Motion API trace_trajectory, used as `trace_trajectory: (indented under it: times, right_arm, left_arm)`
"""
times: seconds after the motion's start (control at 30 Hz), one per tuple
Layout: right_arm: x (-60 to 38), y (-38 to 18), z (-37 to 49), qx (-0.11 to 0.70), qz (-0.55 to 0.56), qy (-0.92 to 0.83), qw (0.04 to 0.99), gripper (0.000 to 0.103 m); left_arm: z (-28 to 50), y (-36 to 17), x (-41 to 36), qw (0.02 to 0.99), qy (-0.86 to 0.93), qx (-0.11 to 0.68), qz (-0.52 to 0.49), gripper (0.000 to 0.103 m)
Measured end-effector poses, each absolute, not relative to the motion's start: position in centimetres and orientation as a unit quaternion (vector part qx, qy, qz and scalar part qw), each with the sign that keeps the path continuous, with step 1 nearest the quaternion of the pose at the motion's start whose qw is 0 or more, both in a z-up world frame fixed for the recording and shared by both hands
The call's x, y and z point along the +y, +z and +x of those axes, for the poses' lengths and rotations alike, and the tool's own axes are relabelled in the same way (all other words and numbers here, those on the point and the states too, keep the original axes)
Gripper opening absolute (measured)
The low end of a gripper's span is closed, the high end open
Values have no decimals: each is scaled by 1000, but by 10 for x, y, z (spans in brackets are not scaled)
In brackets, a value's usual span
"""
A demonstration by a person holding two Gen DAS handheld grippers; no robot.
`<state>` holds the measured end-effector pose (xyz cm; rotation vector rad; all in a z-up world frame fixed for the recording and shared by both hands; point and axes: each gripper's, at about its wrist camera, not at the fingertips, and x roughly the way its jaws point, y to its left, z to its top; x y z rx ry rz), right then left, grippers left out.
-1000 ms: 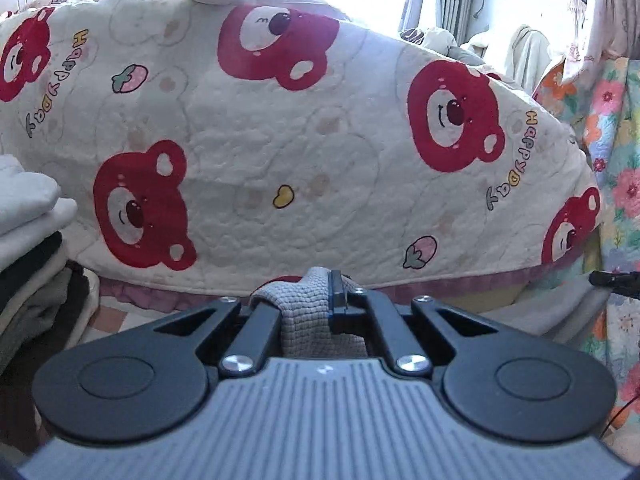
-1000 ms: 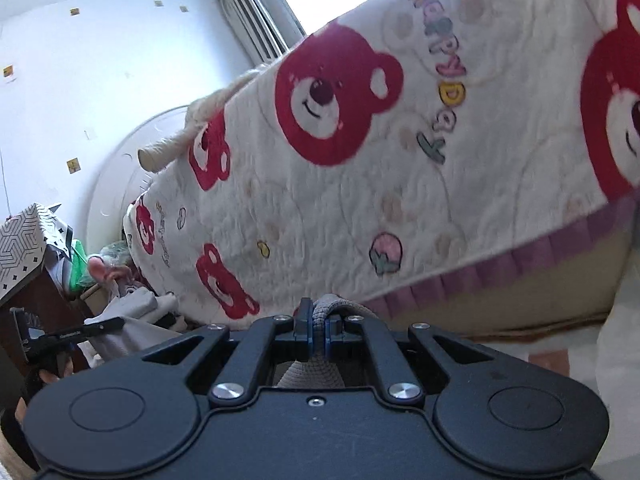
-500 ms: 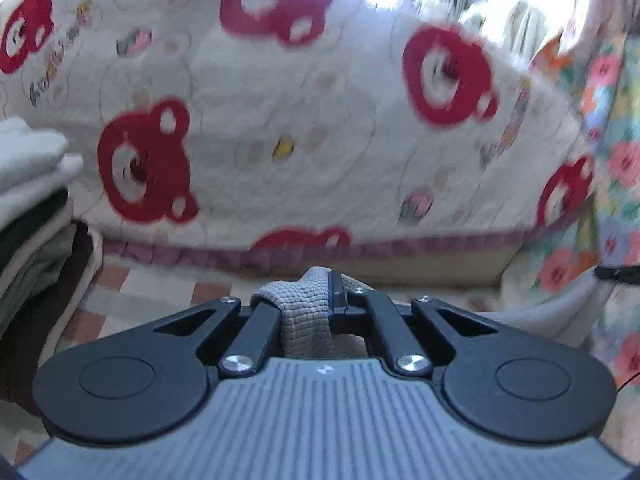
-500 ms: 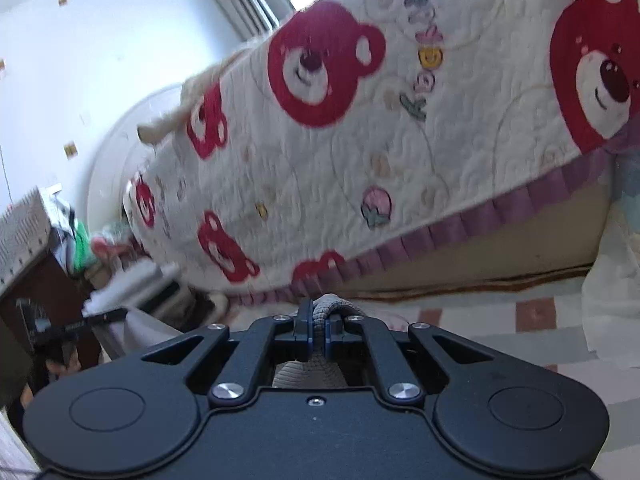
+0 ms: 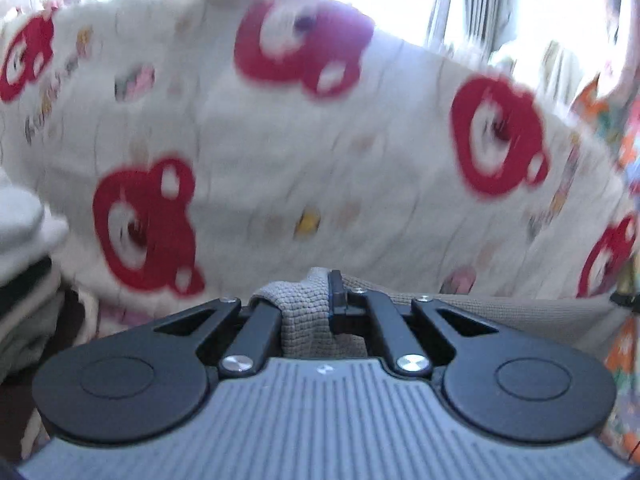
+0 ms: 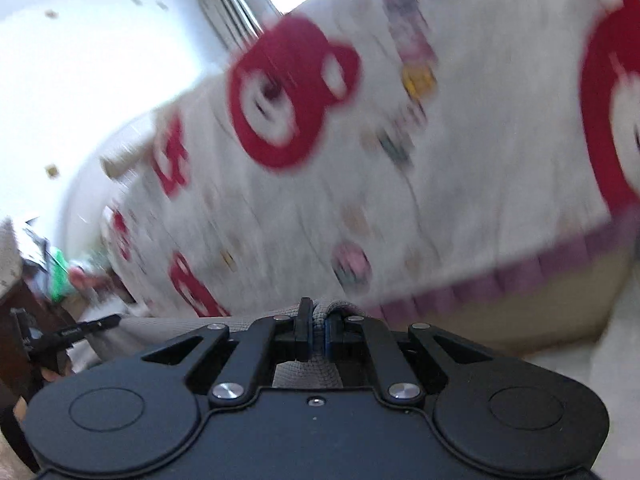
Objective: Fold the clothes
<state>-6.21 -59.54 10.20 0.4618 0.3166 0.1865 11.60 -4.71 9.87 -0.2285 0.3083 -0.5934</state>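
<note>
**Both grippers clamped on one grey knitted garment in front of the bed**

A white quilt printed with red bear faces covers the bed and fills the far side of both views, blurred; a purple frill edges it above the beige bed base. At the far left of the left wrist view stands a stack of folded clothes. The grey knitted garment lies near, stretched sideways between the two tools. The left gripper is clenched on a bunched fold of it. The right gripper pinches another fold, its jaws nearly together on the cloth.
</note>
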Motion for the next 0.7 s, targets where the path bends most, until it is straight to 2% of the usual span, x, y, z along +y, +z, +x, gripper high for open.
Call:
trace_trajectory:
  times: [0.03,0.1,0.17,0.23,0.3,0.37,0.47,0.57,0.7]
  right_arm:
    - [-595,106,-66,145,225,97,959,8]
    - [-590,84,-78,176,225,95,954,8]
    - [-585,61,-91,207,225,93,947,8]
    - [-581,38,-103,238,225,91,941,8]
    - [-575,14,-114,274,225,88,931,8]
    - [-561,-28,-107,366,221,81,901,8]
    - [-547,-87,-96,480,259,86,834,8]
    - [-539,-117,-96,507,273,79,814,8]
    - [-544,-106,-99,492,276,79,822,8]
  left_arm:
    - [106,99,-39,935,-299,135,-134,1]
    - [77,90,-24,935,-303,117,-144,1]
    - [51,69,-15,936,-305,128,-123,2]
    - [34,33,-11,936,-291,176,-93,2]
    - [36,-12,-7,924,-271,258,-84,2]
    - [41,-56,-1,906,-247,332,-88,2]
    - [48,-108,15,885,-206,398,-127,1]
    - [44,-119,22,882,-197,405,-138,1]
    - [40,-104,17,888,-213,389,-119,1]
